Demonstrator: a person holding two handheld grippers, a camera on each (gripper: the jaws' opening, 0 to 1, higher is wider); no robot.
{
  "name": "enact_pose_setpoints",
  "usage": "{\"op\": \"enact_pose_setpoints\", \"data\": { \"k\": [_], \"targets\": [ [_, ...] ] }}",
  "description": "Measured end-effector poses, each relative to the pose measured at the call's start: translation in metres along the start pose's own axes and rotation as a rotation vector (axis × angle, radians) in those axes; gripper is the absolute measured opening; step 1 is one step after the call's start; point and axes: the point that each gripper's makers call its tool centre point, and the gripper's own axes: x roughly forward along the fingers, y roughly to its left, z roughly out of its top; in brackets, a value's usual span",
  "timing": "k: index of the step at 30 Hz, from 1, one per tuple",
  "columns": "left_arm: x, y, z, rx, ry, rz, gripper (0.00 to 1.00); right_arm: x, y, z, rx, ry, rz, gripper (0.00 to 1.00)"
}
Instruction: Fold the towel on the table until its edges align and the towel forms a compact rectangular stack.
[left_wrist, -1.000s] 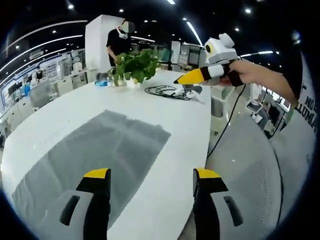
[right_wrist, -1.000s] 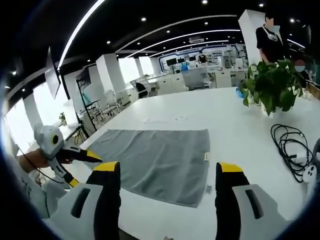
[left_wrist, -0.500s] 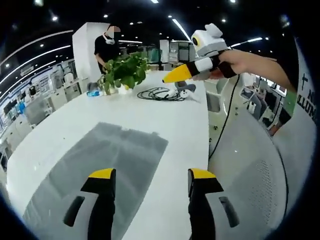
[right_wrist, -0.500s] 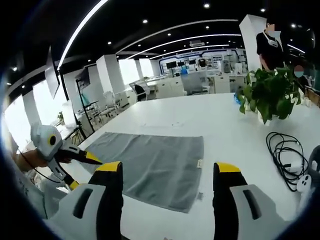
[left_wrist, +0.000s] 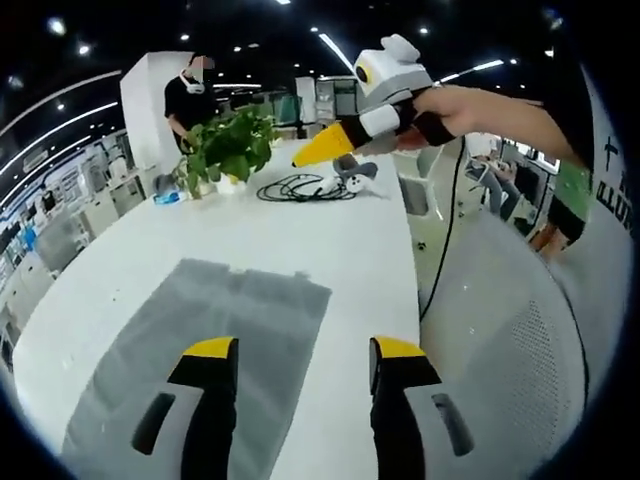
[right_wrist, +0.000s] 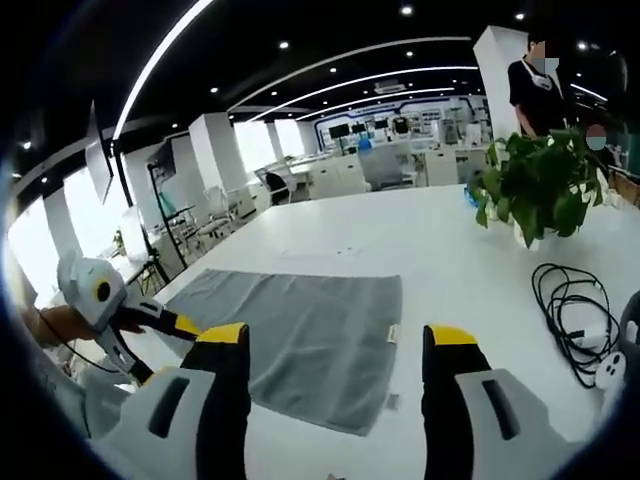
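— Fingers, item one: we log the left gripper (left_wrist: 295, 362) with its yellow-tipped jaws spread wide, nothing between them, poised above the near end of the grey towel (left_wrist: 205, 340).

— Agreed. Item two: the right gripper (right_wrist: 333, 353) has its jaws equally parted and empty, held above the table (right_wrist: 440, 260) short of the towel (right_wrist: 305, 325).

— Pose: in the left gripper view we see the right gripper (left_wrist: 335, 143) raised high over the table's far end, a hand (left_wrist: 440, 105) around its grip. Its yellow tips look close together there.

— In the right gripper view the left gripper (right_wrist: 165, 322) sits low beside the towel's edge; whether it touches the cloth we cannot tell.

— Towel: flat, unfolded, on the white table.

— Beyond: potted plant (right_wrist: 535, 185), coiled black cable (right_wrist: 570, 310), a standing person (left_wrist: 187, 95).
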Motion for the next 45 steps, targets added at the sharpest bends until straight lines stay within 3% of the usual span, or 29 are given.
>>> {"op": "enact_pose_setpoints", "data": {
  "k": [17,23,29,33,39,45],
  "targets": [
    [0.033,0.000,-0.003,0.045,0.017,-0.054,0.49,0.035,-0.017,0.013,0.000,0.006,0.010,0.65],
    [0.042,-0.002,0.005,0.071,-0.017,-0.081,0.38,0.047,-0.021,0.018,-0.017,0.014,0.019,0.64],
    [0.056,-0.009,0.005,0.084,-0.016,-0.111,0.38,0.058,-0.024,0.017,-0.039,0.040,0.028,0.63],
    [0.068,-0.004,0.001,0.107,-0.005,-0.083,0.38,0.066,-0.027,0.019,-0.045,0.043,0.033,0.62],
    [0.079,-0.003,-0.002,0.101,0.002,-0.096,0.38,0.076,-0.033,0.021,-0.064,0.049,0.032,0.61],
    [0.094,-0.006,-0.001,0.101,0.007,-0.118,0.38,0.085,-0.042,0.009,-0.049,0.079,0.020,0.57]
  ]
}}
